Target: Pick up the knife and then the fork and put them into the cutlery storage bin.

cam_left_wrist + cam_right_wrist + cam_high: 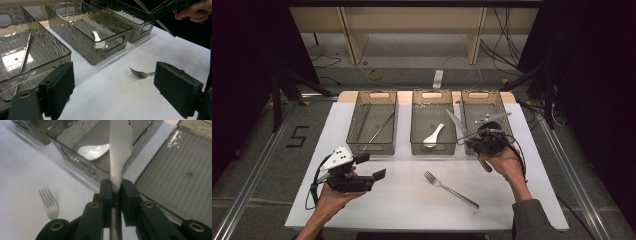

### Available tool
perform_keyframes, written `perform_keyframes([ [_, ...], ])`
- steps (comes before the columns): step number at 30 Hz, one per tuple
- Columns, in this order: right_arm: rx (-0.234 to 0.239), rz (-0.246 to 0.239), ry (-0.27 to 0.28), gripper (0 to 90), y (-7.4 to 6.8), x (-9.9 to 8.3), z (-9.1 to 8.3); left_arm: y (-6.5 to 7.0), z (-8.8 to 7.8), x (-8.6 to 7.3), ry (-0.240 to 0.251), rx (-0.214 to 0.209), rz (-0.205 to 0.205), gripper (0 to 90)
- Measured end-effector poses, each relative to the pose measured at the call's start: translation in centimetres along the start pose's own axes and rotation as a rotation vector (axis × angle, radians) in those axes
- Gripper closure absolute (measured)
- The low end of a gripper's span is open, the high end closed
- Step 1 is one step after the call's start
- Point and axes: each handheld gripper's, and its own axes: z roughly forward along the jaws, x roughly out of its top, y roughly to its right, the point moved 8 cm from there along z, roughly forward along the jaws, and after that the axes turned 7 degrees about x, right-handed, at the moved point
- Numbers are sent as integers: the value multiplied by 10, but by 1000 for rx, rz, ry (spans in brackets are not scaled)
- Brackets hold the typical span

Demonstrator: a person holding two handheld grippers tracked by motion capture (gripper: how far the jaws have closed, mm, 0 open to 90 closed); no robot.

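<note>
Three smoky clear bins stand in a row across the upper middle of the high view, on a white table (412, 200). The left bin (373, 122) holds a thin metal rod (377, 131) lying on a slant; the middle bin (432, 122) holds a white spoon (433, 135); the right bin (484, 107) sits partly behind the right gripper (115, 188). That gripper, at centre right of the high view, has its jaws closed tight on a knife (119, 152), gripped near where blade meets handle, the blade slanting up and left over the gap between the middle and right bins. The left gripper (371, 166), at lower left, is held just above the table with jaws spread wide and nothing between them. A fork (451, 189) lies on the table at lower centre, tines toward the upper left, apart from both grippers. On the floor at the left edge, a black "5" (297, 136) is marked out; no other writing can be read.
</note>
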Motion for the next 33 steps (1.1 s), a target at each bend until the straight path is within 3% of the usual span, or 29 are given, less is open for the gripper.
perform_keyframes([
  [13, -42, 46, 24, 810, 27, 31, 1, 0, -1, 2, 20, 7, -6, 161],
  [20, -64, 96, 40, 810, 46, 45, 2, -1, -1, 3, 21, 9, -10, 161],
  [33, -94, 174, 68, 810, 70, 59, 5, -1, -2, 3, 24, 9, -9, 161],
])
